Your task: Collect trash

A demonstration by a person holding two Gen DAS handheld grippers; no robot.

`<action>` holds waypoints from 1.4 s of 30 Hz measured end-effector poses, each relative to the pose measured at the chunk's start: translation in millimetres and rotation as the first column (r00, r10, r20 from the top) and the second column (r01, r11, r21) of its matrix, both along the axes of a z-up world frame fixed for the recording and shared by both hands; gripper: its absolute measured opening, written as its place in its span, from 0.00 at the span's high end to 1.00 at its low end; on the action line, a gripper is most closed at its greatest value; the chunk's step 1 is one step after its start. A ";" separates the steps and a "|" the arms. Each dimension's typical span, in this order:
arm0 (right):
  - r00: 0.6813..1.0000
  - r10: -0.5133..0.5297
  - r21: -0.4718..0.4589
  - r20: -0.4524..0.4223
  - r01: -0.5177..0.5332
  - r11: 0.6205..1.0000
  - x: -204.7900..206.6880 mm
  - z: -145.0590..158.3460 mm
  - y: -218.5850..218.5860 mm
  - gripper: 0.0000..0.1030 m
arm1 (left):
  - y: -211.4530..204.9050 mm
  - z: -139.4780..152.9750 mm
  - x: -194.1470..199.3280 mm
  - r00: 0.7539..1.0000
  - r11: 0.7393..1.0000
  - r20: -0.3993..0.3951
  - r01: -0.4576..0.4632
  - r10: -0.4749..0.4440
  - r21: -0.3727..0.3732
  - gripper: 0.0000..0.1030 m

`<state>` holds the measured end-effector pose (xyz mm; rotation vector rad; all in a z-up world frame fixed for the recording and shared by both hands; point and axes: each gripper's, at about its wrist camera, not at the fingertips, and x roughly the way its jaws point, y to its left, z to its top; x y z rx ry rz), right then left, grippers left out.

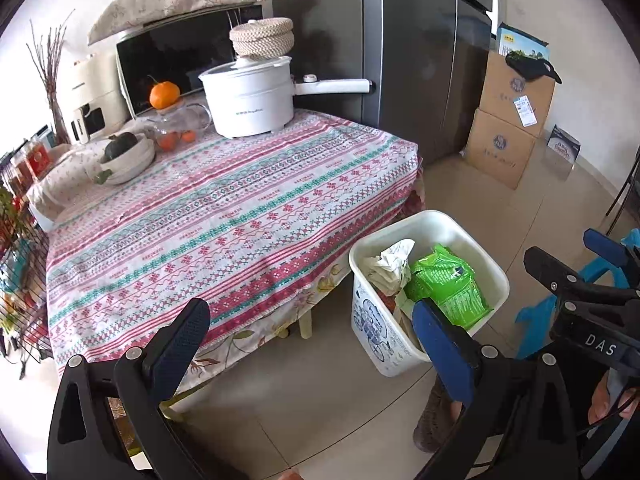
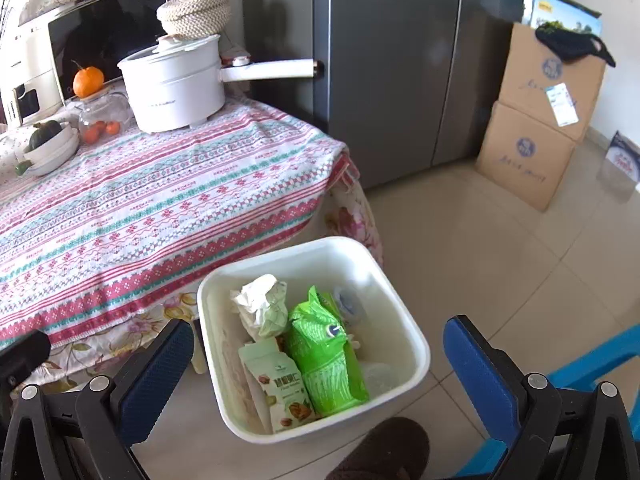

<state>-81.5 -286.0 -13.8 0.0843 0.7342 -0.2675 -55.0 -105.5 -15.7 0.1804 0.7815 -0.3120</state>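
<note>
**Beside the table, the bin looks full and both grippers hang empty**

Below and ahead of my right gripper sits the white bin on the tiled floor, just beside the table's corner. Both jaws on that side stand wide apart and hold nothing. My left gripper is likewise spread wide and empty, its right finger crossing in front of the bin's near rim. Inside the bin lie a green packet, a crumpled paper and a nut pouch. I judge the collecting nearly done: the striped tablecloth ahead of my left jaws shows no loose rubbish that I can make out. Next would be a sweep of the table for anything missed, or a draw back from the bin. At the table's far end stand a white pot, a bowl and an orange, none of them trash by my reading. Cardboard boxes stand well off to the right; a blue chair crowds my right finger.
</note>
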 end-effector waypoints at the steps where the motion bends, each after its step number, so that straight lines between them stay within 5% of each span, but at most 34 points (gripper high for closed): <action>1: 1.000 -0.005 -0.012 0.011 0.005 1.000 -2.9 1.6 2.6 0.01 | 2.1 1.7 -1.0 1.000 1.000 0.004 -0.005 0.005 -0.005 0.01; 42: 0.999 -0.012 -0.048 0.042 0.014 0.999 -9.9 8.1 12.9 0.01 | 8.7 3.4 -3.9 1.000 1.000 0.003 -0.002 0.002 -0.020 0.01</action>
